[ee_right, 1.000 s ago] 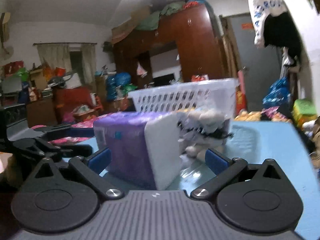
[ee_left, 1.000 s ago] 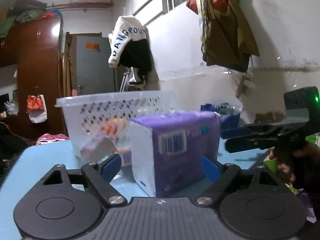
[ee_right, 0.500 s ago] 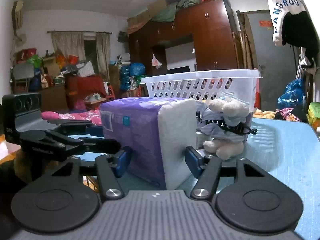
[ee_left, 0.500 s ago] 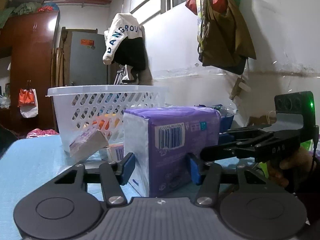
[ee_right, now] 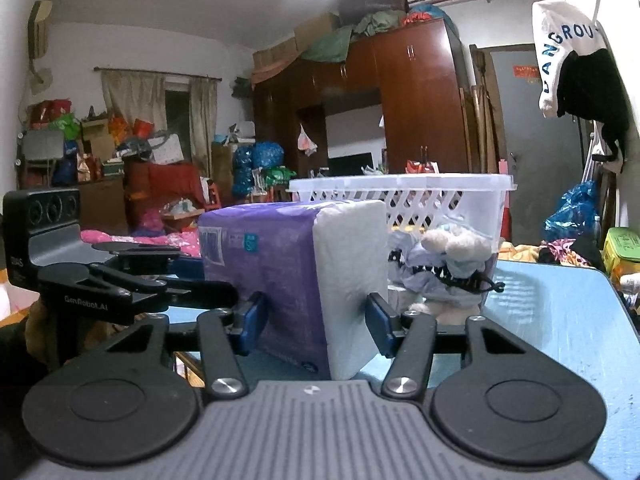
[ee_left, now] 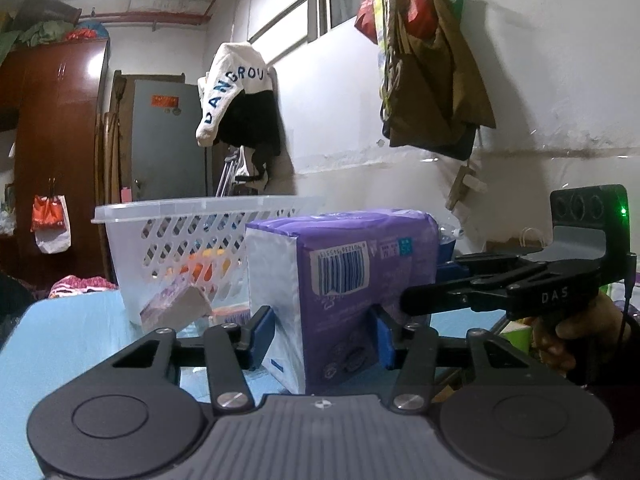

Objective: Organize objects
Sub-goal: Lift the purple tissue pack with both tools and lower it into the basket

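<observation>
Both hand-held grippers (ee_left: 324,330) (ee_right: 314,320) clamp opposite ends of the purple pack (ee_left: 360,280).

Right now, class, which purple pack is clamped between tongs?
The big purple pack, gripped at both ends. The small pack leans untouched against the basket.

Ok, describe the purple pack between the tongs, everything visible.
The purple pack is a soft plastic-wrapped block with white end faces and a barcode on one side. It stands on the blue table before the white basket. The left tongs and right tongs clamp it from opposite ends.
</observation>
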`<state>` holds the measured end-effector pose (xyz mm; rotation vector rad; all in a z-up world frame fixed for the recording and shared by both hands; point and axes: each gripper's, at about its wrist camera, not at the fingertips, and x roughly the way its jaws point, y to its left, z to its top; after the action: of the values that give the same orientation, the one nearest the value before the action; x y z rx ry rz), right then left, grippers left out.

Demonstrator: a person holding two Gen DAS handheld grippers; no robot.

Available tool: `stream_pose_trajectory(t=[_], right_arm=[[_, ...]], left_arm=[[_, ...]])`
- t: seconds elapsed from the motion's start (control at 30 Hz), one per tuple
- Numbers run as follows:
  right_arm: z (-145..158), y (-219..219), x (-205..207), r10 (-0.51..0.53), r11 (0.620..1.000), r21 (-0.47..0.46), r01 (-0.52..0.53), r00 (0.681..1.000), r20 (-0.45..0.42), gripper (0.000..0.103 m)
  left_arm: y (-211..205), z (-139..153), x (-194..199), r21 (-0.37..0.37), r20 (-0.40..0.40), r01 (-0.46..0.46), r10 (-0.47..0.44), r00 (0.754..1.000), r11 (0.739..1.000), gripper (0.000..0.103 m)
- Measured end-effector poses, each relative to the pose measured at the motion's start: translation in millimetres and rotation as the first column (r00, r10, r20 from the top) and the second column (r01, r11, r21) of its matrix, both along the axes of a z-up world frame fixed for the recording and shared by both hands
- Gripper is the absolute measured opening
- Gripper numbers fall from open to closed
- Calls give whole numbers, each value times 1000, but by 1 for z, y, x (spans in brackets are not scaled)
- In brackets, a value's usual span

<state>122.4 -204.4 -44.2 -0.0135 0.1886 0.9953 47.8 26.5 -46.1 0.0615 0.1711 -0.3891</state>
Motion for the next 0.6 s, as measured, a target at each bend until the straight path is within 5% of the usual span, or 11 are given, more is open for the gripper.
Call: stream_pose_trajectory(t=[0.6], right_arm=[[19, 5, -4, -11, 1000, 10, 11, 1000, 6, 57]], left_arm=[[-3, 18, -6, -10, 32, 7, -7, 999, 1000, 54]])
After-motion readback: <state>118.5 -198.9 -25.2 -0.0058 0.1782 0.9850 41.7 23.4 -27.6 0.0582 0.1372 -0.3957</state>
